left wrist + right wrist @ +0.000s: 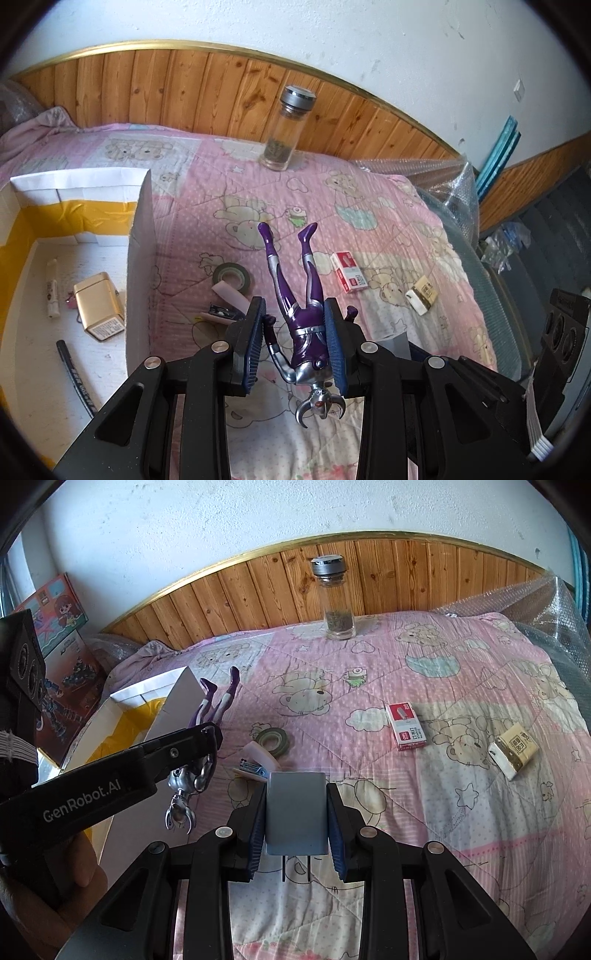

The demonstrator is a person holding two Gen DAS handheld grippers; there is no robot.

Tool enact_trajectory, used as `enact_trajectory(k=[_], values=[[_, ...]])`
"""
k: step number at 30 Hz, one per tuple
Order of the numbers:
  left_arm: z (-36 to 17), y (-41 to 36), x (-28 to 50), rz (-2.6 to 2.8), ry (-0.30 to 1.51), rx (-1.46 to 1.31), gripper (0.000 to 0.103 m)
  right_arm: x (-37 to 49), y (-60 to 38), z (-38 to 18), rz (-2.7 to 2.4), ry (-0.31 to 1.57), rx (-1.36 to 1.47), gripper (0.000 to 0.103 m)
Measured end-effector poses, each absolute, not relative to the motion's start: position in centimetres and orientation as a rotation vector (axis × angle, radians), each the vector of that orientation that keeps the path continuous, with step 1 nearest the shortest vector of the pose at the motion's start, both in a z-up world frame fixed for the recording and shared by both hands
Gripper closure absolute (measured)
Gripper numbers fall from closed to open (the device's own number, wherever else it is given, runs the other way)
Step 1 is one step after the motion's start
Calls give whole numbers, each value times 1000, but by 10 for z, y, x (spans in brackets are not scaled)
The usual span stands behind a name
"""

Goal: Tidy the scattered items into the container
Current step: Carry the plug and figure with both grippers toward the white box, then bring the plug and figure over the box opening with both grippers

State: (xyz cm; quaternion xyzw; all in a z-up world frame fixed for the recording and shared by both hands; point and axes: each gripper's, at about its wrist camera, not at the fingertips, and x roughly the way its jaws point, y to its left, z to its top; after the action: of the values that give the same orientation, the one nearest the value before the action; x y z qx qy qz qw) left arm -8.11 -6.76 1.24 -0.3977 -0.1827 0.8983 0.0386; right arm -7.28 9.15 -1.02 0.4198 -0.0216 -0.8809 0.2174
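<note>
The container (pixel 140 258) is sitting on the bed (pixel 369 206) at the left, with a tin (pixel 98 310) and a tube (pixel 52 288) lying inside it. Just right of its wall, a tape roll (pixel 233 275) is lying beside a stapler (pixel 225 312). Farther right, a staple box (pixel 349 271) is resting, and a bottle (pixel 282 129) is standing upright behind them near the wall panelling (pixel 184 92).

Both views are evenly lit by soft daylight, seemingly from the right, where the white wall (pixel 406 44) is brightest. Shadows on the pink quilt (pixel 424 686) are faint and short. Strong fisheye bending is seen: the wooden panelling (pixel 388 576) is curved into an arc, and black vignetting is present at the corners. Focus is sharp centrally, softened slightly at the rim; mild glare is noted on the glass jar (pixel 282 133)
</note>
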Motion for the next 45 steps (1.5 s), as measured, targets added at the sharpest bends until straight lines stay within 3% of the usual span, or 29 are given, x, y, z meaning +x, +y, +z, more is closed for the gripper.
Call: enact_trajectory(k=[45], values=[[54, -190, 2, 2797, -832, -1061, 70, -11, -13, 40, -2378, 74, 930, 72]])
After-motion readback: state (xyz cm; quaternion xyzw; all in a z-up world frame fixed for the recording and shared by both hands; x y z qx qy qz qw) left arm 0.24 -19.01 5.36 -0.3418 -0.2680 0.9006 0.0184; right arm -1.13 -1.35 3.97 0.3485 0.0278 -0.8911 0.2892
